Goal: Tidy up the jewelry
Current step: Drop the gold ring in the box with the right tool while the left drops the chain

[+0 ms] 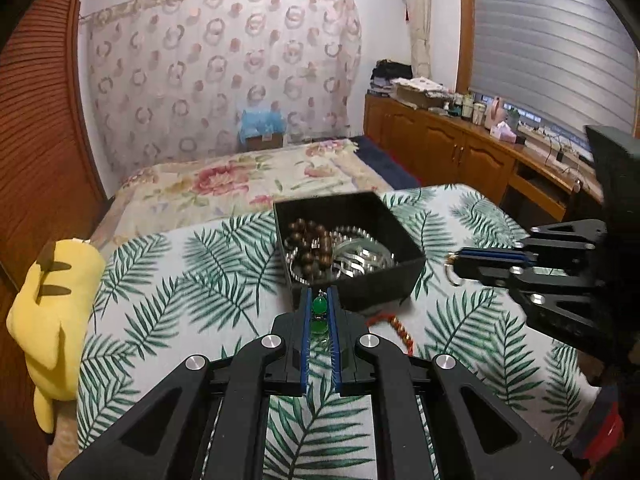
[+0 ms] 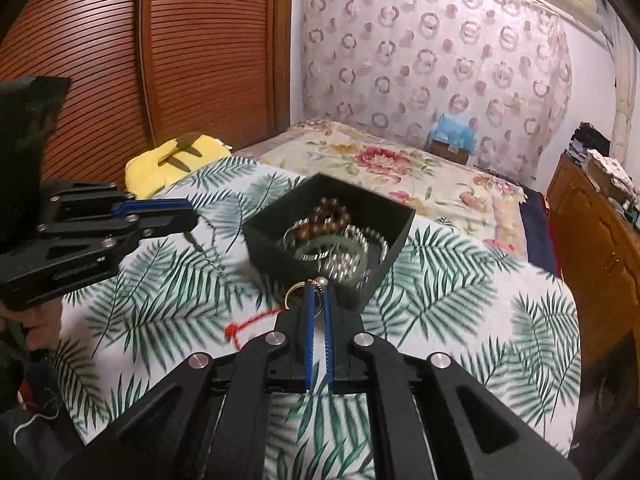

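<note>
Most pieces already lie in the black box (image 1: 348, 248) (beads and bangles), while the left gripper (image 1: 320, 312) clamps a green pendant (image 1: 319, 316), the right gripper (image 2: 319, 300) pinches a ring (image 2: 298, 294), and a red cord (image 2: 250, 322) waits on the cloth.

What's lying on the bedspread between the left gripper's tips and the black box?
Nothing in the left wrist view: the left gripper, shut on the green pendant, nearly meets the black box. A red cord lies just right.
</note>
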A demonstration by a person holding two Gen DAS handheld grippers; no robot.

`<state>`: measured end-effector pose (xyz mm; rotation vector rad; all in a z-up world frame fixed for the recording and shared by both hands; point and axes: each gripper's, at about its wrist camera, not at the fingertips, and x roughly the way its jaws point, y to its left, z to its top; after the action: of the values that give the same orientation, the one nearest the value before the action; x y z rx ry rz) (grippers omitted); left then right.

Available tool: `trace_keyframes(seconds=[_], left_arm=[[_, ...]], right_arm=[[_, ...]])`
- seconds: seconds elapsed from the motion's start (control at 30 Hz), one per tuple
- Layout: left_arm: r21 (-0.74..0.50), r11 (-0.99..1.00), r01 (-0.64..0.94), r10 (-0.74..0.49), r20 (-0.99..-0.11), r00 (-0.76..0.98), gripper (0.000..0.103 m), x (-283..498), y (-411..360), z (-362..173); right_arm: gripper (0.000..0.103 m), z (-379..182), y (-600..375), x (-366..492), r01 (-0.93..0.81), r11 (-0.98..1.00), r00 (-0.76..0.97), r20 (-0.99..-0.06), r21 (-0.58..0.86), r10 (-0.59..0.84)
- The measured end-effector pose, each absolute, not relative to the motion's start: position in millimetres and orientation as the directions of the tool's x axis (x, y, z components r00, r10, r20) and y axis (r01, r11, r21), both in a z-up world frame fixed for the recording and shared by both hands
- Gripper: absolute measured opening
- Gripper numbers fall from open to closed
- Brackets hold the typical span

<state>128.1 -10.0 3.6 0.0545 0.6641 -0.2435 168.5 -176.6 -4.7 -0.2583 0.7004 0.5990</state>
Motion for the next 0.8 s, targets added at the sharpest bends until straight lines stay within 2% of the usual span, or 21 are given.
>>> trace_keyframes(seconds=[0.47,0.77,0.8], left_arm=[[-0.003,0.967,0.254,-0.216,-0.533,0.818,0.007,154.5,-10.0,49.6],[-0.011,0.969,0.245,-0.213,-0.534,0.818,0.007,188.1,-18.5,51.2],[-0.011,0.970,0.245,-0.213,-0.532,0.819,0.007,190.6,-20.3,50.7]], right_arm=[[0.005,-20.8,-162.7,229.6,-0.572,0.820,0.595,-0.693,-0.011,0.406],[0.007,-27.7,-171.2,240.5,-0.565,0.821,0.572,-0.680,0.079,0.459],[0.009,-27.2,-171.2,239.8,-0.573,0.816,0.571,-0.678,0.077,0.464]])
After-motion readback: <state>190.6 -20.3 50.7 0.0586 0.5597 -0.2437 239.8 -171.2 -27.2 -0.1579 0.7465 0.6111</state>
